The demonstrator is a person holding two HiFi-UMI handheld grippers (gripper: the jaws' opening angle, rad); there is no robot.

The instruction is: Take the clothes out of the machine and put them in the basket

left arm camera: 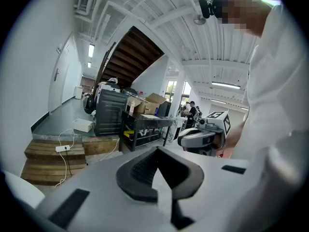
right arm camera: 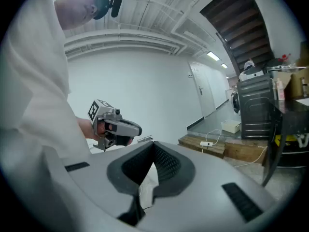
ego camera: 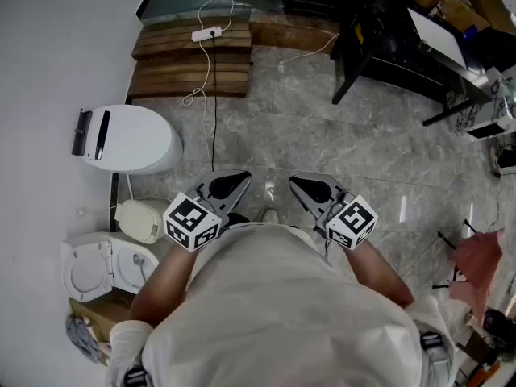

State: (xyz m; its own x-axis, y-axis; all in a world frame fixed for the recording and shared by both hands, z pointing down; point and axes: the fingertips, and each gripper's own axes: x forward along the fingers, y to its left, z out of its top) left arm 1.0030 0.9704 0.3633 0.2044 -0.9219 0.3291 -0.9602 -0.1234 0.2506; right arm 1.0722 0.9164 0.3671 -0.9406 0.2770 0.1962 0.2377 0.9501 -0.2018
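My left gripper (ego camera: 228,185) and right gripper (ego camera: 313,189) are held side by side in front of my chest, over the grey stone floor. Both are shut and nothing is between their jaws. In the left gripper view the left gripper (left arm camera: 157,170) points toward a dark front-loading machine (left arm camera: 108,111) on a raised platform at the far end of the room, with a white basket (left arm camera: 83,124) beside it. The right gripper view shows the same machine (right arm camera: 253,111) and basket (right arm camera: 231,126) past the right gripper (right arm camera: 152,166). I see no clothes at the machine from here.
Wooden steps (ego camera: 193,59) with a white power strip (ego camera: 207,33) and its cable lie ahead. A black rack (ego camera: 387,39) with boxes stands at the upper right. White toilet-like fixtures (ego camera: 129,139) line the left wall. A red cloth (ego camera: 480,260) hangs at the right edge.
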